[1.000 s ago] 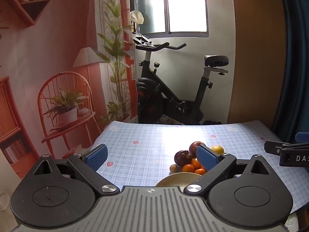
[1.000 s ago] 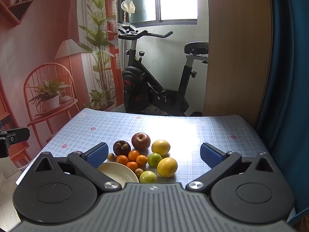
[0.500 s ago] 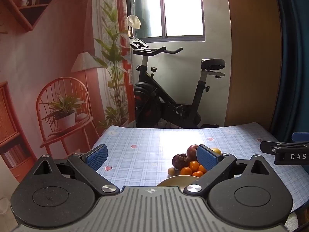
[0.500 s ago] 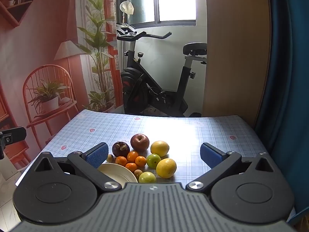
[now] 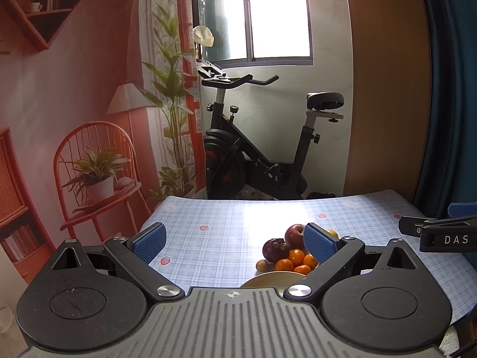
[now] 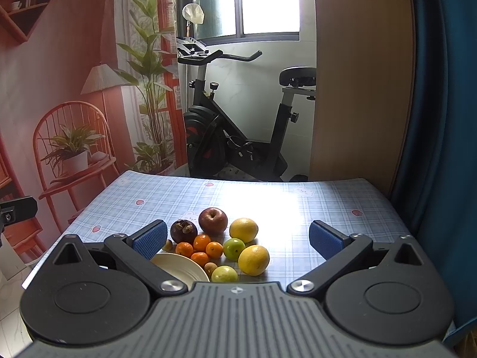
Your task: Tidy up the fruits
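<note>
Clearly you are holding both tools wide apart and empty: the right tool (image 6: 238, 237) is hovering above the fruit pile, and the left tool (image 5: 234, 240) is hanging off toward nine o'clock of it. The fruits are sitting bunched on the tabletop (image 6: 313, 203), with the plate (image 6: 182, 268) at the pile's seven o'clock and nothing on it as far as I can see. My worry is rolling: the apple (image 6: 213, 220), mangosteen (image 6: 184, 231) and the two yellow citrus (image 6: 253, 260) are touching or nearly touching the small oranges (image 6: 202, 242), so nudging one is likely sending its neighbours off toward the edge. You are also risking a pinch on two fruits at once. The green fruit (image 6: 224, 274) at six o'clock is lying partly hidden under your tool body.
</note>
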Available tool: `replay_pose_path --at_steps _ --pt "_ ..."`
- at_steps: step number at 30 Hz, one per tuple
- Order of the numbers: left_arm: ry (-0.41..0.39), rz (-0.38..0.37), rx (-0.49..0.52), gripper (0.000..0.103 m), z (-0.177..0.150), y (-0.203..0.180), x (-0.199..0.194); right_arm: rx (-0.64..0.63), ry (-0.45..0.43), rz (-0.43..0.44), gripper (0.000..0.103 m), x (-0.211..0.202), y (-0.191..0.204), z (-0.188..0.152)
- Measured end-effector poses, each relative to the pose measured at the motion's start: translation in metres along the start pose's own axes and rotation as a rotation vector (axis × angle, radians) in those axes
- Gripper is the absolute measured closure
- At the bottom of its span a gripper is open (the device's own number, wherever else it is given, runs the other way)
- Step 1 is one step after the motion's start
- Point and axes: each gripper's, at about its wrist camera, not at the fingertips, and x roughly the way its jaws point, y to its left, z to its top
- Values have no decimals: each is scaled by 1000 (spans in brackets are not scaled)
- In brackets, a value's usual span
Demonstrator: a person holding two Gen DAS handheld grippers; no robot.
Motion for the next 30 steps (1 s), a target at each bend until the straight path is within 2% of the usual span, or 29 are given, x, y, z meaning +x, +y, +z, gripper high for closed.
replay_pose_path --at_steps 30 --pt "-8 -5 8 3 -1 1 0 1 -1 -1 0 1 -2 0"
